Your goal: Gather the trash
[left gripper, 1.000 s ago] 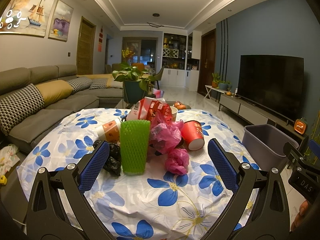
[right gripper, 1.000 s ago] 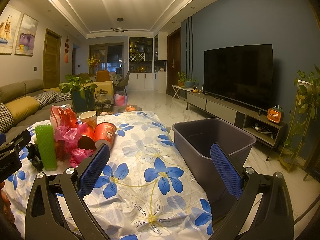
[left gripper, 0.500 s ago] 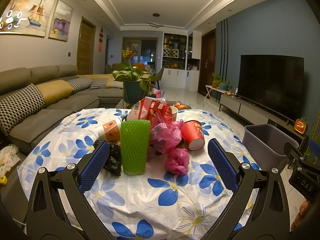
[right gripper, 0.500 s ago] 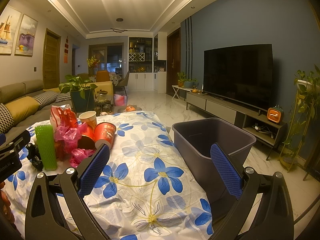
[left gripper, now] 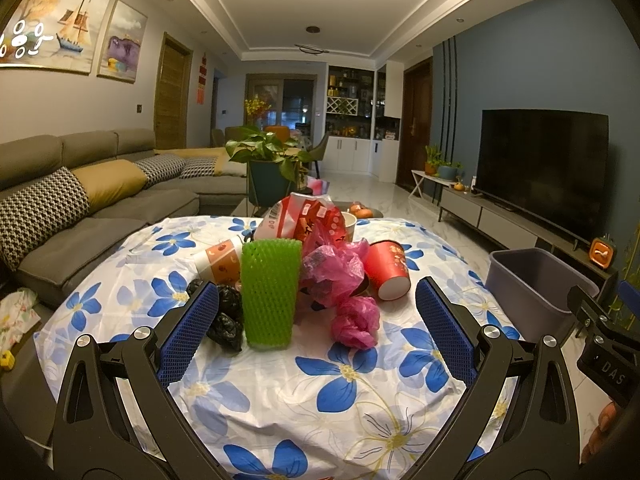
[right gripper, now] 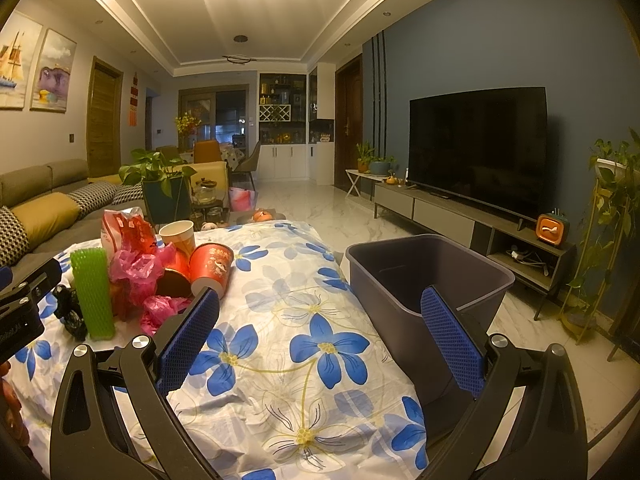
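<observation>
A pile of trash sits on the flowered tablecloth (left gripper: 344, 376): a green foam net sleeve (left gripper: 270, 292), pink plastic bags (left gripper: 354, 320), a black bag (left gripper: 226, 320), a red paper cup (left gripper: 388, 270) on its side, an orange-white cup (left gripper: 218, 258) and a red snack bag (left gripper: 308, 216). My left gripper (left gripper: 318, 320) is open and empty, short of the pile. My right gripper (right gripper: 320, 328) is open and empty over the cloth, between the pile (right gripper: 132, 276) and a grey bin (right gripper: 428, 276) at the table's right side. The bin also shows in the left wrist view (left gripper: 536, 280).
A grey sofa (left gripper: 92, 208) with cushions runs along the left. A potted plant (left gripper: 270, 168) stands beyond the table. A TV (right gripper: 480, 152) on a low cabinet (right gripper: 452, 216) lines the right wall. A plant stand (right gripper: 608, 248) is at far right.
</observation>
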`<state>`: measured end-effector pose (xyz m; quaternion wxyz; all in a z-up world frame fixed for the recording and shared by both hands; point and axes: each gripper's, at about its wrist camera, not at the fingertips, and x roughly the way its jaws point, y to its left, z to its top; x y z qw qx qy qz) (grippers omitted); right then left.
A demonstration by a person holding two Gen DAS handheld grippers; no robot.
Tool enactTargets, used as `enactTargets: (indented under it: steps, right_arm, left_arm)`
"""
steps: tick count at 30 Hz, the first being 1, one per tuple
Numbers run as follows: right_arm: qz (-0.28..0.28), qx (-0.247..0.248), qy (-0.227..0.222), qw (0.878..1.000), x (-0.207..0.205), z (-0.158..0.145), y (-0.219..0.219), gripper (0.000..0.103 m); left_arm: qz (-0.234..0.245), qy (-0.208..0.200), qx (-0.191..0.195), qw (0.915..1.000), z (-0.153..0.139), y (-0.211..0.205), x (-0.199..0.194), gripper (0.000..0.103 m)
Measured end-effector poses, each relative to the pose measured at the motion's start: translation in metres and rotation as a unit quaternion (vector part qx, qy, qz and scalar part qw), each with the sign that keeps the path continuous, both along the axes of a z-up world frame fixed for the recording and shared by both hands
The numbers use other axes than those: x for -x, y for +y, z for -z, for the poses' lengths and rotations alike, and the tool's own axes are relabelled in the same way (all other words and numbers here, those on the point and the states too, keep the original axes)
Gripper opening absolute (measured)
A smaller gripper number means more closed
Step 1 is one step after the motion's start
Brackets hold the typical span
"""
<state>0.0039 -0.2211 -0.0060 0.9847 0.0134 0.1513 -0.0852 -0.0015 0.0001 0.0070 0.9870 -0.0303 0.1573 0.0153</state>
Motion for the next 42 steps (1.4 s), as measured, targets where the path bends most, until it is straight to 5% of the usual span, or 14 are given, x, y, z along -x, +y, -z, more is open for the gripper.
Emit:
enactTargets:
  steps: [25, 38, 42]
  right_arm:
    - [-0.036, -0.01, -0.018, 0.999, -0.015, 0.01, 0.008, 0.098]
    - [-0.118, -0.053, -0.011, 0.992, -0.053, 0.027, 0.031, 0.098]
    - [-0.151, -0.03, 0.0, 0.988, -0.067, 0.034, 0.055, 0.098]
  left_arm:
    - [-0.027, -0.018, -0.002, 0.9995, 0.007, 0.015, -0.009, 0.097]
    - [-0.089, 0.023, 0.01, 0.9957, 0.038, 0.059, -0.032, 0.097]
    - [-0.109, 0.024, 0.004, 0.9938, 0.045, 0.071, -0.037, 0.097]
